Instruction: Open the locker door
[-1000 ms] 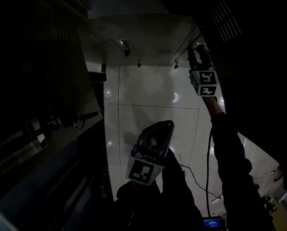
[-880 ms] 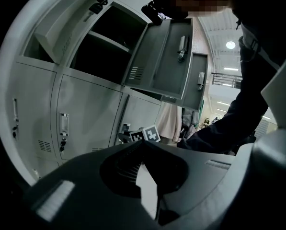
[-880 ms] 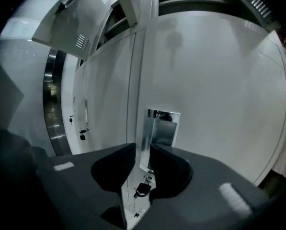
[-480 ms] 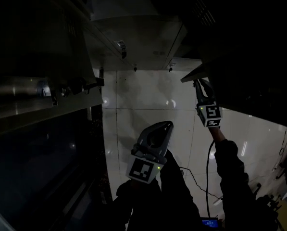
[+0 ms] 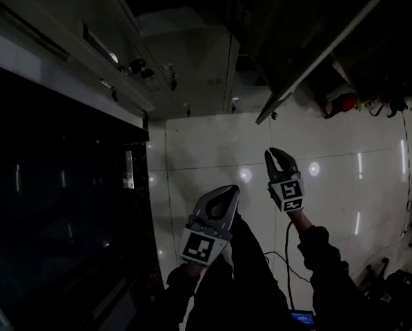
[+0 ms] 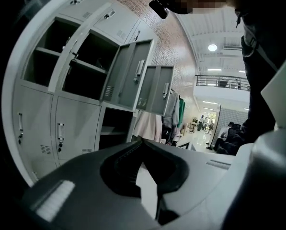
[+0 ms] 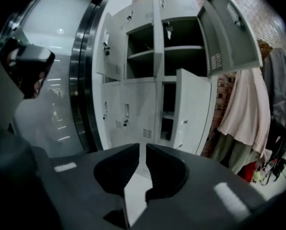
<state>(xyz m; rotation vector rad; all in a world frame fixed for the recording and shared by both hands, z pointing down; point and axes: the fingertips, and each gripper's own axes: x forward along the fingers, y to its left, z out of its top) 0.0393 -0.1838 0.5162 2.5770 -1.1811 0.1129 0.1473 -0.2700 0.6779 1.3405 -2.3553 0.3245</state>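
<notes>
The grey locker bank (image 7: 147, 85) stands ahead with several doors swung open: an upper door (image 7: 231, 32) and a lower door (image 7: 193, 109) on the right. In the head view an open locker door (image 5: 309, 40) hangs dark at the top right. My right gripper (image 5: 278, 158) is below it and apart from it; its jaws are closing, a narrow slit remains and nothing is between them. My left gripper (image 5: 219, 202) is held low at the centre, shut and empty. In the left gripper view, open doors (image 6: 133, 75) show above closed lower doors (image 6: 73, 131).
Clothes (image 7: 248, 119) hang right of the lockers. A curved metal-and-glass column (image 7: 80, 80) stands to their left. The glossy tiled floor (image 5: 212, 150) lies below, with a cable (image 5: 286, 254) along my right arm. People (image 6: 224, 138) sit far down the hall.
My right gripper has come off the locker door's edge and dropped down towards me. The door now stands wider. The left gripper has barely moved.
</notes>
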